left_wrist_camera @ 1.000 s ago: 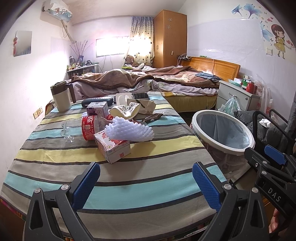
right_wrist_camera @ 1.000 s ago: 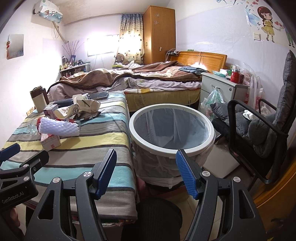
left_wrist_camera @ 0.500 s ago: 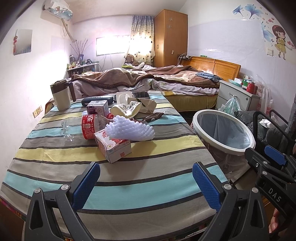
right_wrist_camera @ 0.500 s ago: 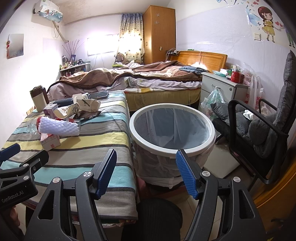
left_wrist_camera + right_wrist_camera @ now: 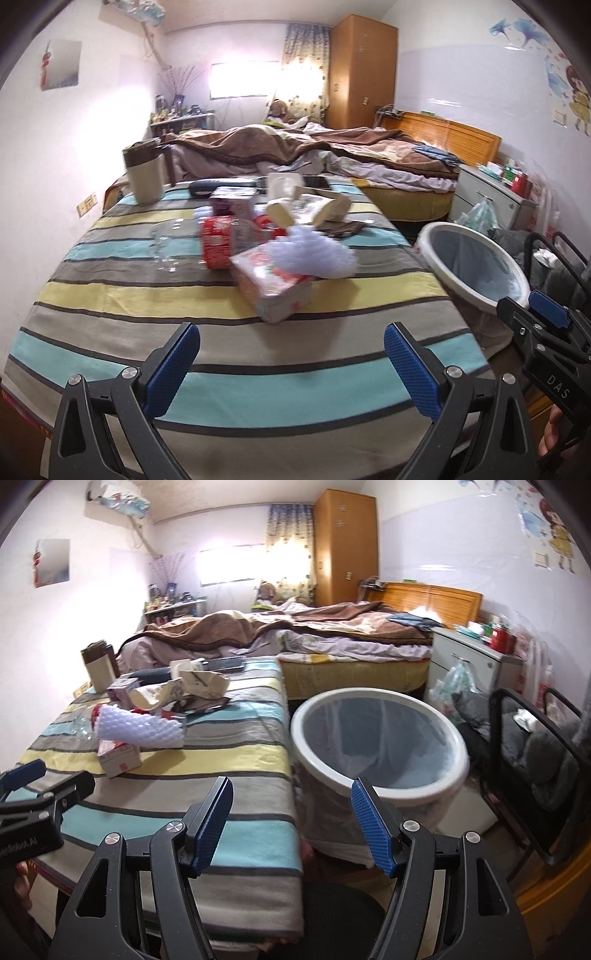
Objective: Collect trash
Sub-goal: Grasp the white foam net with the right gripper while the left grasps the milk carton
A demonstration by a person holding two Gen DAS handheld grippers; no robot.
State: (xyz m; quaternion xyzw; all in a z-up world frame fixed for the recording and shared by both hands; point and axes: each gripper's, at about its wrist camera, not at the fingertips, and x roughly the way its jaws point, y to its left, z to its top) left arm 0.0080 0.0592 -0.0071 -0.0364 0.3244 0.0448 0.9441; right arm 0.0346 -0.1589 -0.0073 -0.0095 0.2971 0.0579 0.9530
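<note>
Behind foam sheet (image 5: 314,254), half-hidden blurred carton (image 5: 273,291).

The striped table (image 5: 110,295) carries a heap at its middle: a carton (image 5: 273,291), foam (image 5: 314,254) leaning on it, a red-labelled bottle (image 5: 218,240) at ten o'clock of the carton, and a mug (image 5: 146,177) at the far left corner.

surface (image 5: 110,295) cloth: stripes of teal, yellow, grey, thin black lines
foam sleeve (image 5: 314,254): white, bumpy net pattern
carton (image 5: 273,288): pink and red print
bin (image 5: 376,794) rim: white
claw pads (image 5: 171,369): blue, textured
blanket (image 5: 258,144): brown
</note>
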